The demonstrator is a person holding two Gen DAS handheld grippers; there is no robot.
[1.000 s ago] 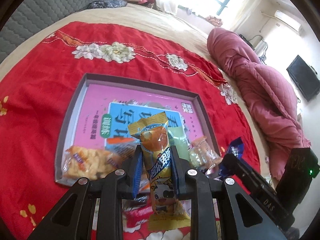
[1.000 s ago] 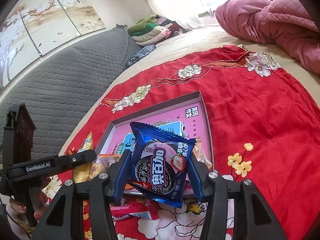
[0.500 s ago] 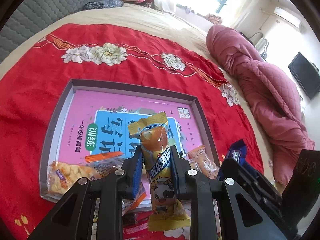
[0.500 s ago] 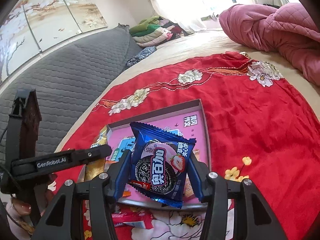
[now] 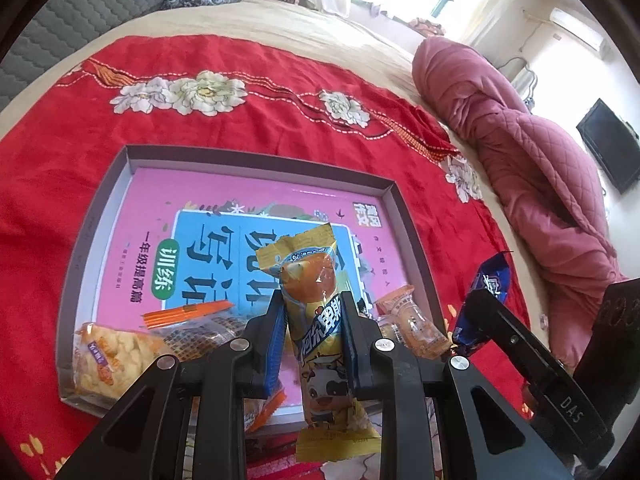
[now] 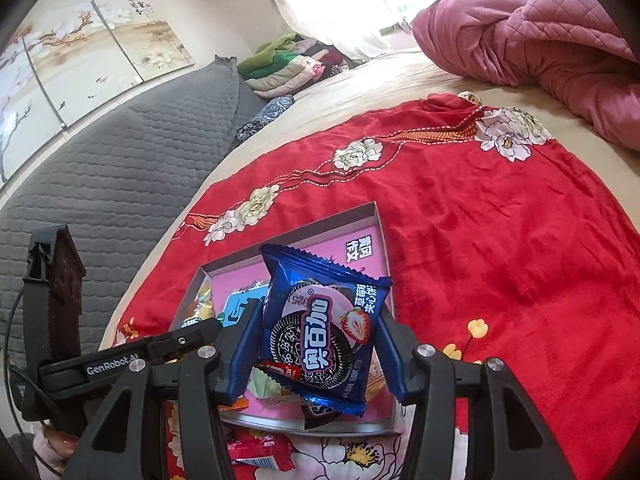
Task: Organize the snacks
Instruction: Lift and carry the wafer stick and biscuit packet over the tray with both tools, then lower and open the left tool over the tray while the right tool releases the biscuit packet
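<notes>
My left gripper (image 5: 312,340) is shut on a yellow-orange snack packet (image 5: 316,312), held upright over the near edge of a grey box (image 5: 96,220) with a pink and blue printed bottom. My right gripper (image 6: 316,344) is shut on a blue cookie packet (image 6: 320,328), held over the same box (image 6: 380,240). The box holds a cracker pack (image 5: 112,352), an orange-striped pack (image 5: 192,316) and small orange packs (image 5: 408,320) along its near side. The right gripper shows at the right of the left wrist view (image 5: 480,316), and the left gripper shows at the left of the right wrist view (image 6: 176,340).
The box lies on a red flowered cloth (image 5: 240,64) spread on a bed. A pink quilt (image 5: 540,152) is bunched at the right. A grey padded headboard (image 6: 120,168) and folded clothes (image 6: 288,68) lie beyond. A red packet (image 6: 260,450) lies on the cloth near the box.
Both grippers have moved forward over the box while keeping their packets. The box now sits lower and closer in both views.
</notes>
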